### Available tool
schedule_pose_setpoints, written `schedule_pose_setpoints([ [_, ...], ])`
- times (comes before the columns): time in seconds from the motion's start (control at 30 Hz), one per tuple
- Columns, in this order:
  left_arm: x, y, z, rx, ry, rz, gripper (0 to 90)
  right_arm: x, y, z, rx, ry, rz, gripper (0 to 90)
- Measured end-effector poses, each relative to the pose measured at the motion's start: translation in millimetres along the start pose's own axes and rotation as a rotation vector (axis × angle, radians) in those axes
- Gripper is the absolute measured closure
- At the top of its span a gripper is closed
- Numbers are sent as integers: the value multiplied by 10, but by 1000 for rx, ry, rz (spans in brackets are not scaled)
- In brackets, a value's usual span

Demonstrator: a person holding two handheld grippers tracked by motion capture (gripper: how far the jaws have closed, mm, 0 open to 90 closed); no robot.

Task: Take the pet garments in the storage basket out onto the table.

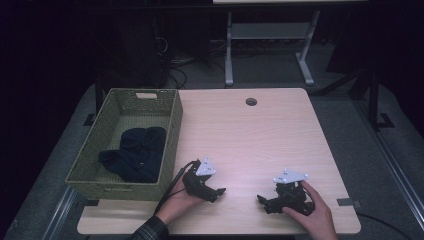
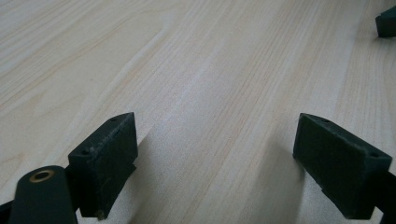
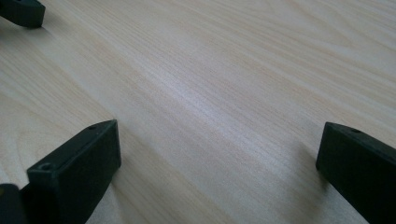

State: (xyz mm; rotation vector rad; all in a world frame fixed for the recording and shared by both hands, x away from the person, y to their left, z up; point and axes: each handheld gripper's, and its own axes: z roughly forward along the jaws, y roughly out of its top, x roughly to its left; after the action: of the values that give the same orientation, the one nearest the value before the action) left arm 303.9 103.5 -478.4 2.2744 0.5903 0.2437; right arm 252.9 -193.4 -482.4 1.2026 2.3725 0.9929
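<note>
Both sets of fingers open and empty on the surface (image 1: 260,130); dark cloth (image 1: 136,152) in basket (image 1: 172,125) lies up-left, left gripper (image 1: 216,192) nearer than right gripper (image 1: 264,202).

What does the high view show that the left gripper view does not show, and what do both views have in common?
High view: a woven basket at the table's left edge with dark cloth inside, both hands, and the whole right gripper.

Left gripper view: the left gripper seen close, its jaws wide apart with nothing between them.

Both share the light wooden table, on which both grippers rest low.
</note>
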Motion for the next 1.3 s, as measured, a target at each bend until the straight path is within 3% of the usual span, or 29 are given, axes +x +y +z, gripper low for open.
schedule_pose_setpoints([
  [0.43, 6, 1, 0, 0, -3, 2, 131, 1, 0, 0, 0, -1, 0, 0],
  [0.8, 45, 14, -35, 28, 25, -9, 130, 0, 0, 0, 0, 0, 0, 0],
  [1.3, 76, 65, -105, 2, 23, -41, 130, 0, 0, 0, 0, 0, 0, 0],
])
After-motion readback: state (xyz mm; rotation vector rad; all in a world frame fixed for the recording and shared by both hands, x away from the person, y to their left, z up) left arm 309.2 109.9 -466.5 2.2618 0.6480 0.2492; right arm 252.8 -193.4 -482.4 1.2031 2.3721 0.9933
